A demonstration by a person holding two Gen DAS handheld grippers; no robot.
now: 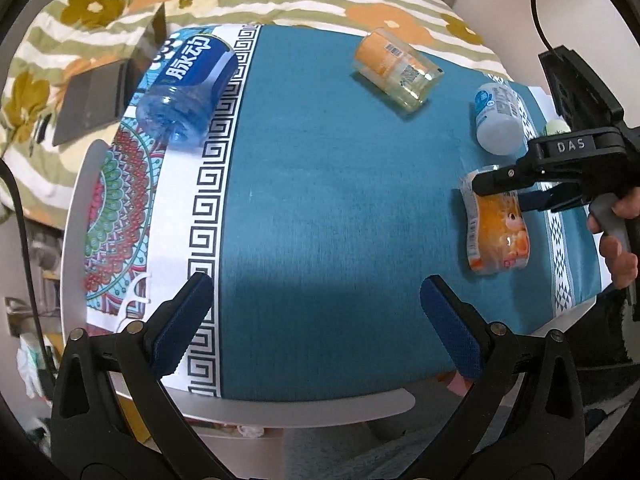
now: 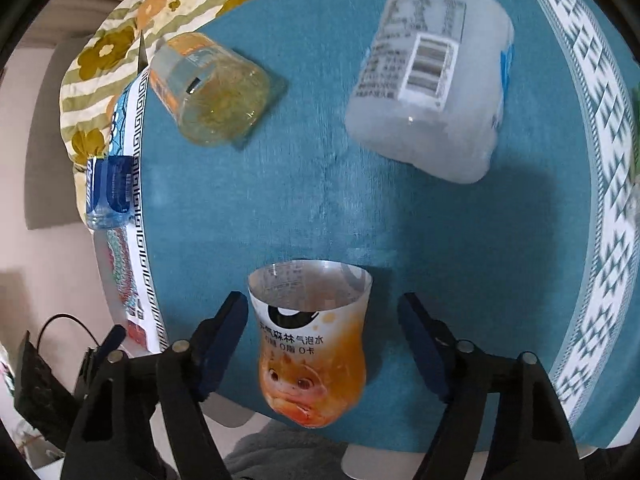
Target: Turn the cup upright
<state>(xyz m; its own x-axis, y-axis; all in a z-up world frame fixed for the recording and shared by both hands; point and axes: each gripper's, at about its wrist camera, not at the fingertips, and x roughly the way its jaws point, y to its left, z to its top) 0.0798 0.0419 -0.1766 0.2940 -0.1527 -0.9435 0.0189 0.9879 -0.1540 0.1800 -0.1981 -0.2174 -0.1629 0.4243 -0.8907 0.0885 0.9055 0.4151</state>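
Observation:
Several cut-bottle cups lie on their sides on a teal cloth. An orange cartoon-print cup lies between the open fingers of my right gripper, its open mouth pointing away; the pads stand apart from it on both sides. In the left wrist view this cup lies at the right with the right gripper over it. My left gripper is open and empty over the cloth's near edge.
A pale orange-label cup, a white cup and a blue cup lie tipped over at the far side. A flowered, striped cover lies behind the small table. A dark flat device rests there.

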